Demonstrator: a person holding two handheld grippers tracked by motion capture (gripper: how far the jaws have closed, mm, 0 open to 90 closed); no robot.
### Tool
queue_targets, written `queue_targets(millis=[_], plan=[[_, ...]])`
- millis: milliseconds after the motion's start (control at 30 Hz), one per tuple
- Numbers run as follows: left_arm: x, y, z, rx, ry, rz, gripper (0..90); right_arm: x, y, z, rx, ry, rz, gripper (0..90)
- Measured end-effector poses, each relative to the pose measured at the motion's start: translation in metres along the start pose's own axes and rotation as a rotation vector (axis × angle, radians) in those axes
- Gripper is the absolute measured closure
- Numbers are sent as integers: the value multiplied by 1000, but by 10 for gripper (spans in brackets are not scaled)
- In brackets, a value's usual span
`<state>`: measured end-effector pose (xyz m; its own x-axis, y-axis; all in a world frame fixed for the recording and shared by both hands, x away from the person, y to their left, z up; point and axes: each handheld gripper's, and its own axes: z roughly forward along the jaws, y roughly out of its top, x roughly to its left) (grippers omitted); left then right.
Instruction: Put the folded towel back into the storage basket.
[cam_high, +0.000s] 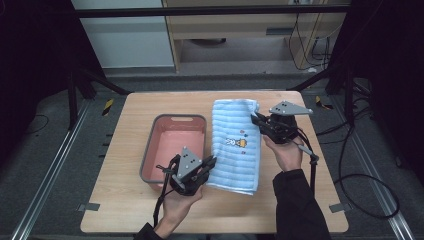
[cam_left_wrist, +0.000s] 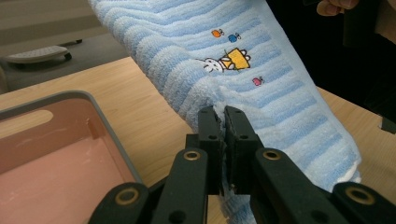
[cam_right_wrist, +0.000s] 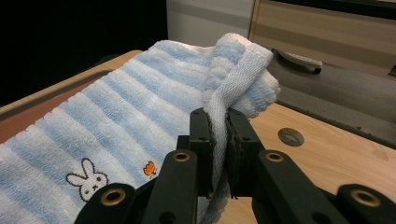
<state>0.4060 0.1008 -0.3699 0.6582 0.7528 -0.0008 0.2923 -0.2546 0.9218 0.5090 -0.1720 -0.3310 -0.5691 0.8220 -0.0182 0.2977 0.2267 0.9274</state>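
High view, nearest first: the left gripper (cam_high: 210, 162) pinches the striped towel's (cam_high: 235, 145) near left edge beside the pink basin (cam_high: 172, 120); the right gripper (cam_high: 258, 120) clamps its far right corner. Best lift both evenly, keeping the cloth taut. Its long axis runs near-to-far over the wooden table (cam_high: 125, 150).

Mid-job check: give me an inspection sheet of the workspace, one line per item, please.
Surface: light wooden table, round hole near the far edge.
Job's things: blue-and-white striped terry towel with rabbit embroidery, beside grey-rimmed pink plastic basin.
Clutter: nothing seen.
Grippers: left gripper shut on towel's near end; right gripper shut on its far end.
Cables: black cable on the floor at right.
Surroundings: grey floor, metal rails, wooden cabinet behind.
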Motion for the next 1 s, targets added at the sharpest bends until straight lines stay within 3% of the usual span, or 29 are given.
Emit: queue_targets(millis=[433,1000], plan=[[17,4,-17,-14,37,6,860,16,17,15,-12,21,-15,825],[42,1,-39,-36,92,-19,860,38,32,41,-21,55,-30,825]])
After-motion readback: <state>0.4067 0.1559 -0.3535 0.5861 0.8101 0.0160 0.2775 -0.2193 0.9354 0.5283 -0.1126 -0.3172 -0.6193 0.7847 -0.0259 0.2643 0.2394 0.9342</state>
